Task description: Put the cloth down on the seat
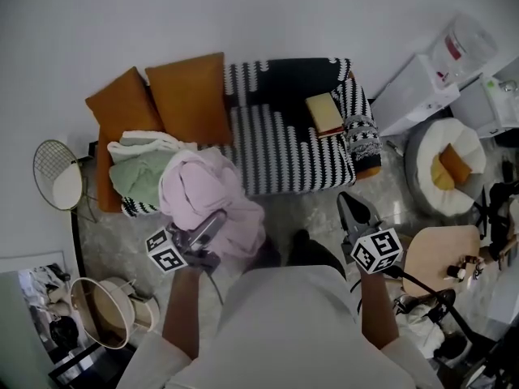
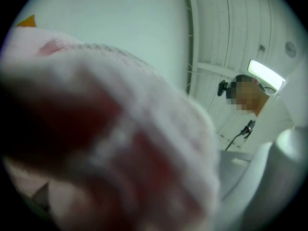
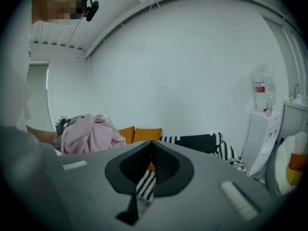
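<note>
Left gripper (image 1: 213, 224) is clamping a bunched fold of the pink cloth (image 1: 204, 191), which is hanging just in front of the striped seat (image 1: 284, 156) and not yet on it. Right gripper (image 1: 351, 207) is hovering closed and empty. Soft, light and floppy by the look of it, the cloth is probably best taken by a thick bunch. No writing is showing clearly enough to read; the red-labelled bottle (image 1: 469, 43) is too small.

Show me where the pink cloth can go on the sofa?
The striped seat is bare in the middle, between the green and white clothes pile and the yellow book. The left end is crowded with clothes; the right end has the book and a rolled patterned cloth.
</note>
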Demonstrator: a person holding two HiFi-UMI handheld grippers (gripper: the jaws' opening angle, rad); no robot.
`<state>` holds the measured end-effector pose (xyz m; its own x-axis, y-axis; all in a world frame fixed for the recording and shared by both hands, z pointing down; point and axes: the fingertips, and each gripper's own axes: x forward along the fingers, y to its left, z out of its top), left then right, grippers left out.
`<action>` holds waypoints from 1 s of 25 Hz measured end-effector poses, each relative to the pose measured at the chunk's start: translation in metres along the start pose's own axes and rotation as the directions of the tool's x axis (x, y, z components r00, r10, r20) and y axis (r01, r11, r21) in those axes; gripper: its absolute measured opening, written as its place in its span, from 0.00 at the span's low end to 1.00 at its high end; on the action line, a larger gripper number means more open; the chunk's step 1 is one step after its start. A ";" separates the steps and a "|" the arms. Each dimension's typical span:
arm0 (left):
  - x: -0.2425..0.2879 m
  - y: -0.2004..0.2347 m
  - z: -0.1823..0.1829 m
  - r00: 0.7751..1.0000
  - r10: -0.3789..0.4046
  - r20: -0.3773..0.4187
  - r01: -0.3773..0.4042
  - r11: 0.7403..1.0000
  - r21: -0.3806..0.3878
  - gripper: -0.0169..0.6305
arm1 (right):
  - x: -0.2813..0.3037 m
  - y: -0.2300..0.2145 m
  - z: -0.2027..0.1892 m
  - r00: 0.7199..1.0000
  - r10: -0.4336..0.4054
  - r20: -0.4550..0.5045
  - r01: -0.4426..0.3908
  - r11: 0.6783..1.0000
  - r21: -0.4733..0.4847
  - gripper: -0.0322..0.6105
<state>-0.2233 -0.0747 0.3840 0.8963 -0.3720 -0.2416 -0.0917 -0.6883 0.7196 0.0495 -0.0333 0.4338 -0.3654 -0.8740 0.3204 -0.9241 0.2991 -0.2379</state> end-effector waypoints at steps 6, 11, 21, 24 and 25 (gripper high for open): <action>0.008 0.010 0.004 1.000 0.007 0.001 -0.007 1.000 -0.007 0.27 | 0.010 -0.010 0.003 1.000 -0.004 -0.008 0.004 1.000 0.004 0.06; 0.030 0.033 0.005 0.999 0.035 -0.002 -0.035 0.999 -0.011 0.27 | 0.036 -0.034 0.006 1.000 0.019 -0.023 -0.019 1.000 0.015 0.06; 0.095 0.108 -0.001 0.988 0.153 -0.015 -0.153 0.988 -0.013 0.27 | 0.109 -0.104 0.009 0.991 0.101 -0.093 -0.098 0.995 0.033 0.06; 0.120 0.140 -0.008 0.980 0.197 -0.034 -0.197 0.980 -0.013 0.27 | 0.130 -0.134 0.007 0.986 0.118 -0.120 -0.115 0.993 0.037 0.06; 0.127 0.150 -0.011 0.977 0.211 -0.036 -0.212 0.977 -0.018 0.27 | 0.137 -0.143 0.005 0.984 0.123 -0.130 -0.120 0.992 0.038 0.06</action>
<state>-0.1187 -0.2181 0.4686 0.8717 -0.4863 -0.0603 -0.2718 -0.5823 0.7662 0.1321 -0.1977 0.5072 -0.4881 -0.7733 0.4046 -0.8688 0.3866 -0.3093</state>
